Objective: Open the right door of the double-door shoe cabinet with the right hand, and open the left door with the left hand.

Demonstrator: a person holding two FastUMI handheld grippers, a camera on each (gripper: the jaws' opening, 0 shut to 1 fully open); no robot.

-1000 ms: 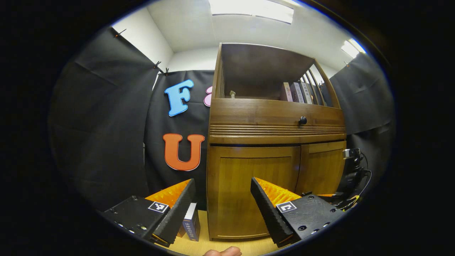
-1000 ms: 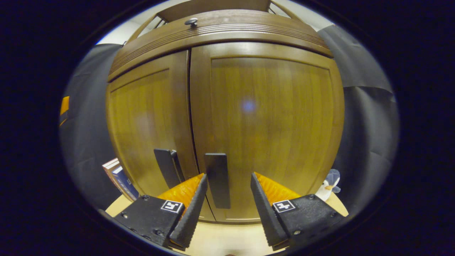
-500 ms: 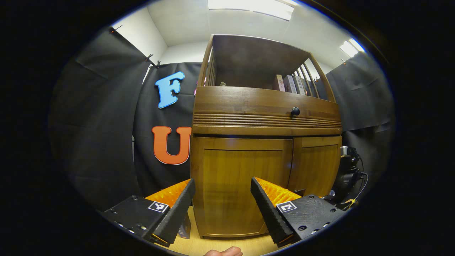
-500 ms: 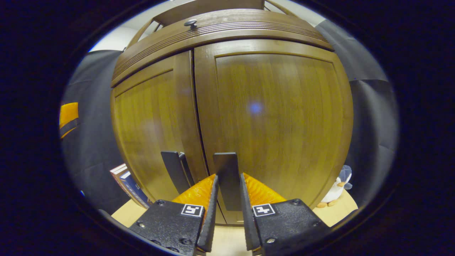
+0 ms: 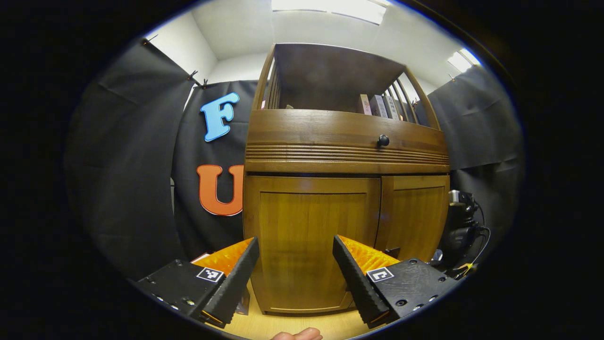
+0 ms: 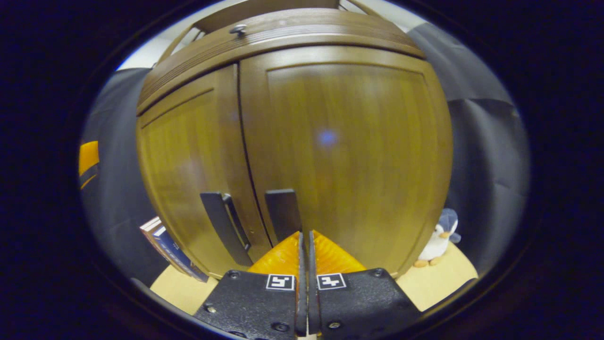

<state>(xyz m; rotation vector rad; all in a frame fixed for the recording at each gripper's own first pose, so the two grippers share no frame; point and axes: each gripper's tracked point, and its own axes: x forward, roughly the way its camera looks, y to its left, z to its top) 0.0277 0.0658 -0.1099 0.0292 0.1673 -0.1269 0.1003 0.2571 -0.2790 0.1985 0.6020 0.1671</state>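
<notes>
Right gripper (image 6: 304,245) fingers clenched, apparently on the right door's handle (image 6: 282,212); contact hidden. Left gripper (image 5: 296,264) fingers released, before the shut left door (image 5: 311,245).

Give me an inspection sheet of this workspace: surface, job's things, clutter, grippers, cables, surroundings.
Surface: light wooden surface under the shoe cabinet.
Job's things: right door and left door both look closed; right door handle and left door handle are dark flat bars.
Clutter: books lean by the cabinet's left side; plush penguin by its right side; shelf books up top.
Grippers: right gripper has its fingers closed to a slit at the right door handle's foot, grip unconfirmed; left gripper is open, short of the left door.
Cables: cables on a black device.
Surroundings: black cloth wall, ceiling lights.
</notes>
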